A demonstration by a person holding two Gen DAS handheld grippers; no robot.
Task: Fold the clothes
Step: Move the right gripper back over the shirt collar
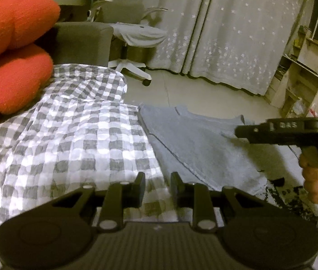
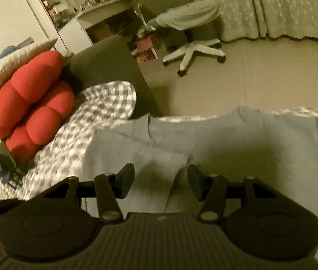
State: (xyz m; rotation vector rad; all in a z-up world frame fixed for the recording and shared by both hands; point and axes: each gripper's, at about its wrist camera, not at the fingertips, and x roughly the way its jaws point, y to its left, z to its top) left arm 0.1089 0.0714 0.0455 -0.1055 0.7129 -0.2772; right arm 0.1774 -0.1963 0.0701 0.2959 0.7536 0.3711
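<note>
A grey-and-white checked bedcover (image 1: 69,130) bears the blue T-shirt (image 2: 226,144), spread flat beside a red cushion (image 2: 30,110). The right gripper (image 2: 160,181) hovers over the shirt, fingers apart, empty. The left gripper (image 1: 157,187) hangs above the bedcover, fingers slightly apart, holding nothing.

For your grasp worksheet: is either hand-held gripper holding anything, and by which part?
Nothing is held. The left hand-held gripper and the right hand-held gripper are open over the shirt.
</note>
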